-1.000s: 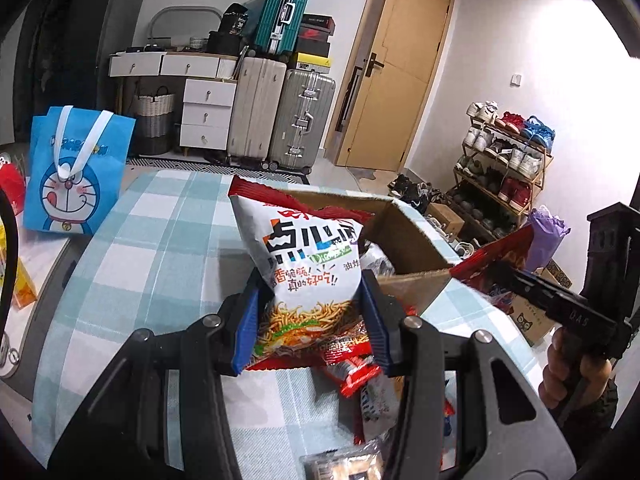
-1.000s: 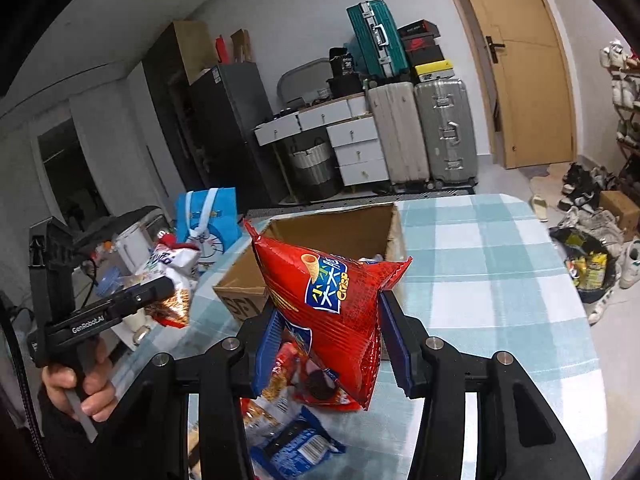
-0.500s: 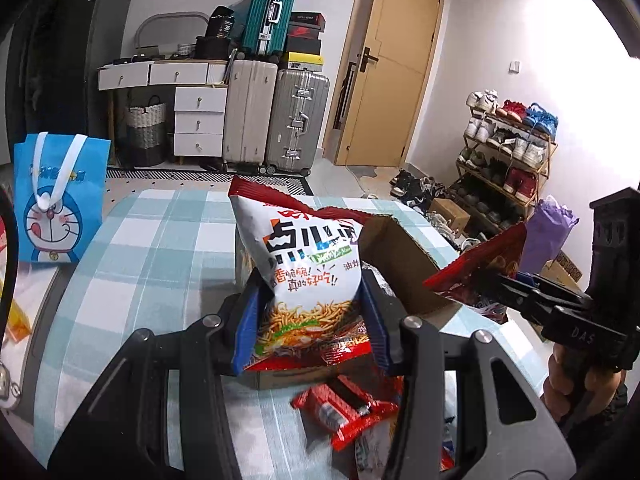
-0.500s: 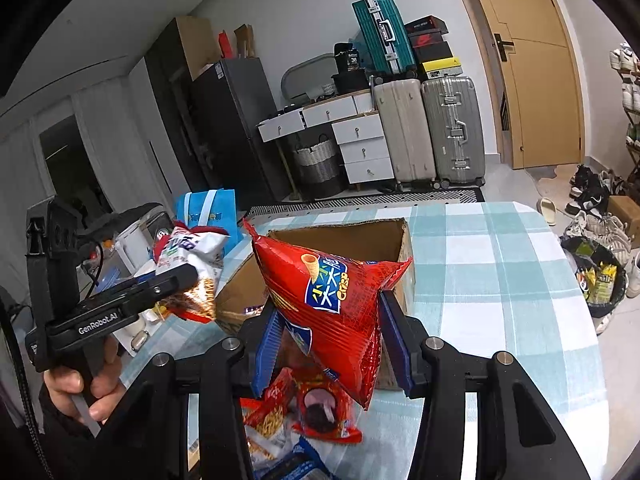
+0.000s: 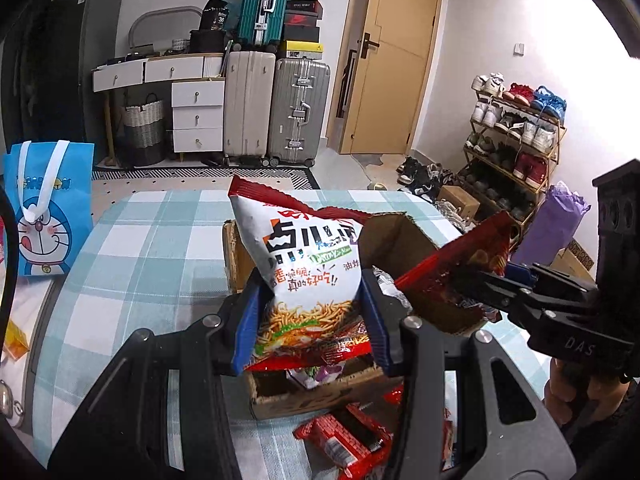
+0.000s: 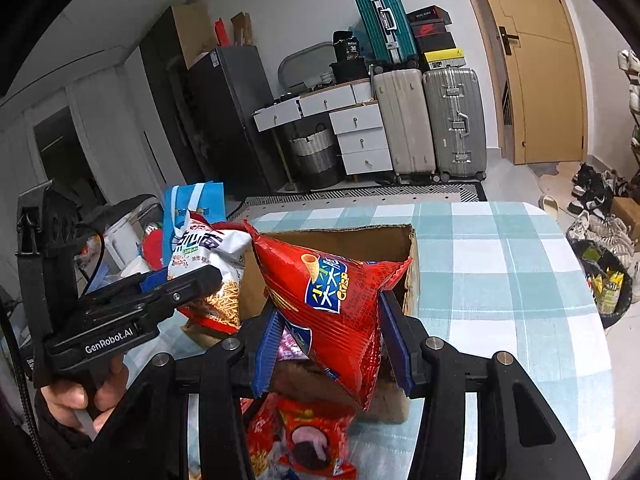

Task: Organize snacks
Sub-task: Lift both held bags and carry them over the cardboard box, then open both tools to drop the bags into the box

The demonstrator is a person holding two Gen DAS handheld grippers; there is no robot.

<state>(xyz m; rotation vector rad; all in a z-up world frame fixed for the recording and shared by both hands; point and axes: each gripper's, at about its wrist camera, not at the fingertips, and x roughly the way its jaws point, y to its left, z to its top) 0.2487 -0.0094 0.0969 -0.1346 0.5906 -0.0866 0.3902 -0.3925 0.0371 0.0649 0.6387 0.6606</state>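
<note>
Two snack bags held over the box

Left gripper [image 5: 314, 316] fingers pinch the white bag [image 5: 308, 264] above the box [image 5: 396, 240]; right gripper [image 6: 330, 340] fingers pinch the red bag [image 6: 332, 304] over the box's near edge; loose packets [image 5: 348, 440] lie before the box on the bench [image 5: 132, 260].

A: What lettering could you read?
B: "GenRobot.AI" stood on the left gripper [image 6: 192, 280]; "DAS" showed on the right gripper [image 5: 472, 280].
A: And the snacks?
B: The red bag [image 6: 332, 312] said "Crisp". A black bag [image 6: 347, 49] on the dresser bore "36".
</note>
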